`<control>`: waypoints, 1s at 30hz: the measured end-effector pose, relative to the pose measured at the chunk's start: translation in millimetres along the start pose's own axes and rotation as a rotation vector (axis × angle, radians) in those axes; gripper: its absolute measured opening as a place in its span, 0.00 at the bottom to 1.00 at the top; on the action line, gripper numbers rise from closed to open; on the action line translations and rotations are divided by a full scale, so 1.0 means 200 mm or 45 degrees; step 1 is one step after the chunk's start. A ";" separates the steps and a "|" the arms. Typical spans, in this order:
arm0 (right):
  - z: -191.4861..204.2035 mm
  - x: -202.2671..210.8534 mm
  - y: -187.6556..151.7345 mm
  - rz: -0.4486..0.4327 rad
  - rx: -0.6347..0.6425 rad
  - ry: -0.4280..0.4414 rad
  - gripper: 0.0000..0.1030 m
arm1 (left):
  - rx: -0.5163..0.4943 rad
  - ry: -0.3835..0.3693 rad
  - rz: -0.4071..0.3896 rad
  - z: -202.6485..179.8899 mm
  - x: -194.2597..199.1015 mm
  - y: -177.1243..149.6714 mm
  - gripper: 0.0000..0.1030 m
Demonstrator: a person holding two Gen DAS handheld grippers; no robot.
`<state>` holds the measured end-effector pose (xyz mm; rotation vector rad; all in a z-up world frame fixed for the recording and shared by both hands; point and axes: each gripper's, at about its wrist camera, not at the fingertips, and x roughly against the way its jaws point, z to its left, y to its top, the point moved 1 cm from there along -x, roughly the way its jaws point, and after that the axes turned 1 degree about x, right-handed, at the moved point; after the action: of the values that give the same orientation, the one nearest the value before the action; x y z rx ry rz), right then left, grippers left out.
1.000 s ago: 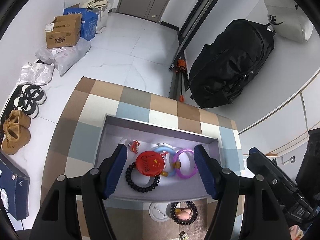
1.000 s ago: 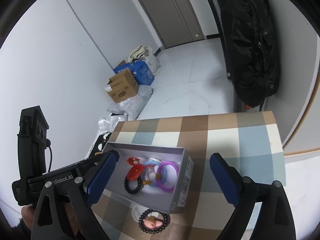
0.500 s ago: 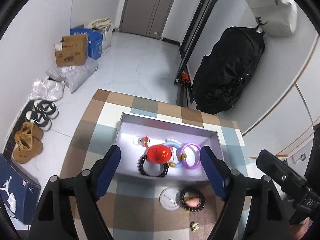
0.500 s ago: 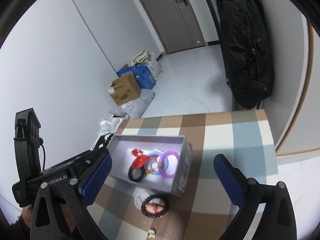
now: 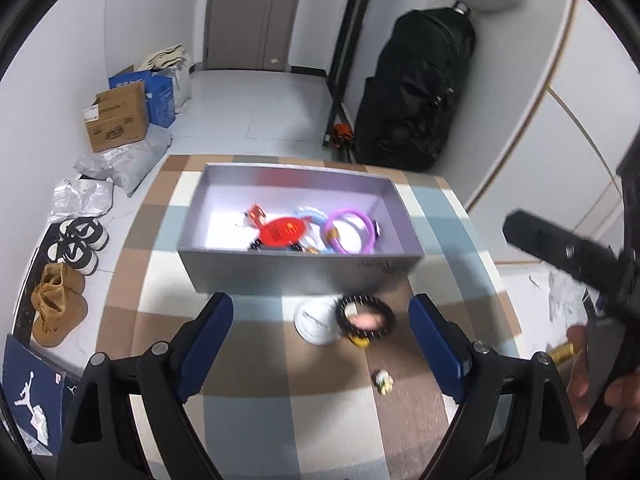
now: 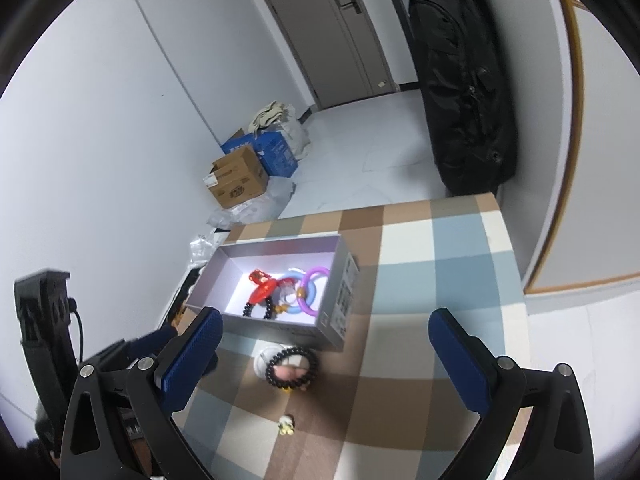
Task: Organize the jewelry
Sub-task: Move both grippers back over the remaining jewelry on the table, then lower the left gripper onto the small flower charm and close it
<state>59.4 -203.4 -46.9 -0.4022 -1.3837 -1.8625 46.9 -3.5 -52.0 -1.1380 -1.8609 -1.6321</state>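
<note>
Both tongs empty: left tongs [image 5: 320,334] opening, right tongs [image 6: 322,346] wide apart. Straddle black bead bracelet [image 5: 365,317] just before grey box [image 5: 296,268], clamp gently.

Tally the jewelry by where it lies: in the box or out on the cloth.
In the box: 5, namely red disc, red clip, purple ring, blue ring, black beads.
On the cloth: 3, namely white disc, bead bracelet, small charm.
Total: 8
</note>
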 end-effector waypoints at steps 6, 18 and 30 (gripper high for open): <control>-0.06 -0.01 -0.03 0.041 -0.052 -0.006 1.00 | -0.098 0.011 0.033 -0.09 -0.02 -0.09 0.84; -0.11 -0.01 -0.05 0.059 -0.091 -0.017 1.00 | -0.136 -0.030 0.187 -0.12 -0.11 -0.14 0.80; -0.15 -0.01 -0.05 0.079 -0.116 -0.052 1.00 | -0.202 -0.068 0.266 -0.18 -0.17 -0.17 0.40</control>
<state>58.8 -227.8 -65.8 -0.5260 -1.3020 -1.8807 32.2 -48.1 -90.1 -1.4046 -1.6039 -1.6663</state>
